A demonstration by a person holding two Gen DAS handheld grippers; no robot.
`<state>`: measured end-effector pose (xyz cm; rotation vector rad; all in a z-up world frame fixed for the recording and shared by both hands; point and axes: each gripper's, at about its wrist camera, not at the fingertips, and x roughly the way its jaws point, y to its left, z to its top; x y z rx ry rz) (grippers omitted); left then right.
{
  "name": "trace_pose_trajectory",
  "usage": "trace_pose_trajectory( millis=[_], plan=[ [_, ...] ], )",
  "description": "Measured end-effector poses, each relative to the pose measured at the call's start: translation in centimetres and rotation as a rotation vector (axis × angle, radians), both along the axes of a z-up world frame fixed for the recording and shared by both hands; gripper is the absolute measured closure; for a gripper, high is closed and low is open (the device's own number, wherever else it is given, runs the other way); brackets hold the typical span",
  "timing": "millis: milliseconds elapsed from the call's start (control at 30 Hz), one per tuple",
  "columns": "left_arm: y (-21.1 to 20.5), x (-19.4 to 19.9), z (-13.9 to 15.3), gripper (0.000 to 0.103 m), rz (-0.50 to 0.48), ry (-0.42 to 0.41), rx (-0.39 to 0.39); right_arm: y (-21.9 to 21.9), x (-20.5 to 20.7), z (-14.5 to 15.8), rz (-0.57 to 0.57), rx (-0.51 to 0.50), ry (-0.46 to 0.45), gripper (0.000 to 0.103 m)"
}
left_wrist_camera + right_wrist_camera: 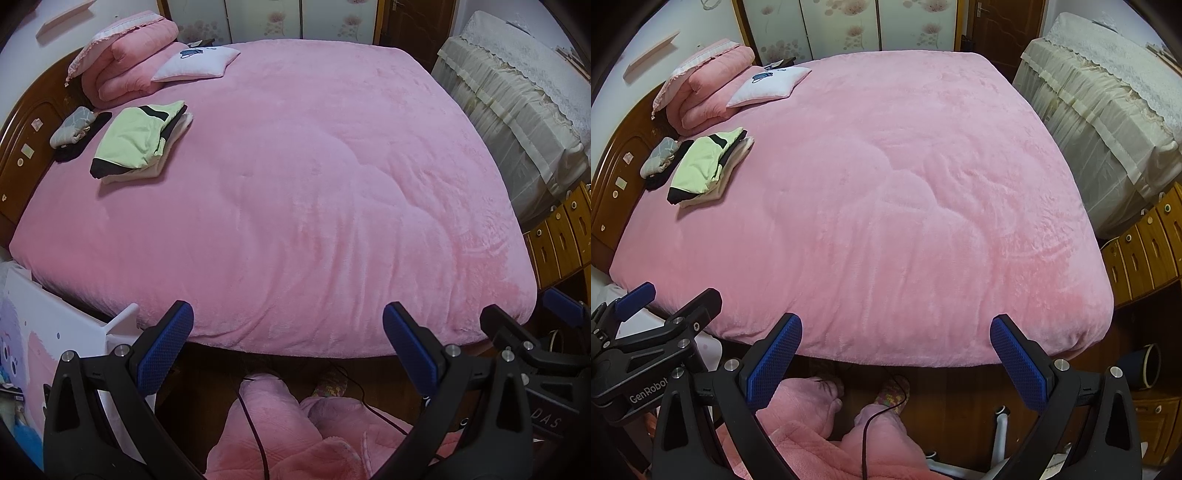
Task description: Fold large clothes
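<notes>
Left wrist view: folded stack of clothes, pale green garment with black trim on top of a cream one (138, 142), lying flat on the fluffy pink bed cover (314, 192), toward the headboard side. Just beside it, a small bundle of grey patterned cloth on something black (75, 129); touching or not, cannot tell. Behind these, a folded pink quilt (129, 55) with a white square cushion (195, 62) leaning on it.

Left gripper (288, 347), black frame with blue textured pads: fingers spread wide, nothing between them, hovering off the near edge of the bed. Right gripper (895, 358): same, fingers wide apart, empty. Each shows at the edge of the other's view, side by side.

Progress, as a judgement: the green-topped stack looks finished, squared and set aside. No unfolded large garment lies on the open part of the cover, which is bare and only lightly creased. So either the work is done or the next piece has not yet been brought in (nothing in either view says which).

Outward: dark wooden headboard (26, 147) at left, lace-draped furniture (1108, 110) at right, wooden drawers (1145, 251) below it. Person's pink fleece-clad legs (812, 417) under the grippers.
</notes>
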<state>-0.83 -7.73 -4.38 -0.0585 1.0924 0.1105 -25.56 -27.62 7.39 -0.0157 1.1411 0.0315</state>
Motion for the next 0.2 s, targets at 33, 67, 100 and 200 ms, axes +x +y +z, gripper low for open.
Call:
trace_pose_trajectory(
  millis=[33, 67, 100, 200],
  plan=[
    [0.15, 0.11, 0.04, 0.001, -0.004, 0.000, 0.002, -0.06, 0.03, 0.01, 0.001, 0.000, 0.000, 0.000],
    [0.23, 0.20, 0.06, 0.001, -0.006, 0.001, 0.004, -0.11, 0.06, -0.02, 0.002, 0.001, 0.001, 0.000],
    [0.28, 0.26, 0.09, 0.001, -0.006, 0.002, 0.006, -0.11, 0.08, -0.03, 0.002, 0.001, 0.001, 0.000],
    [0.27, 0.39, 0.04, 0.001, -0.011, 0.004, 0.006, -0.21, 0.03, -0.05, 0.002, 0.002, 0.002, 0.000]
  ],
)
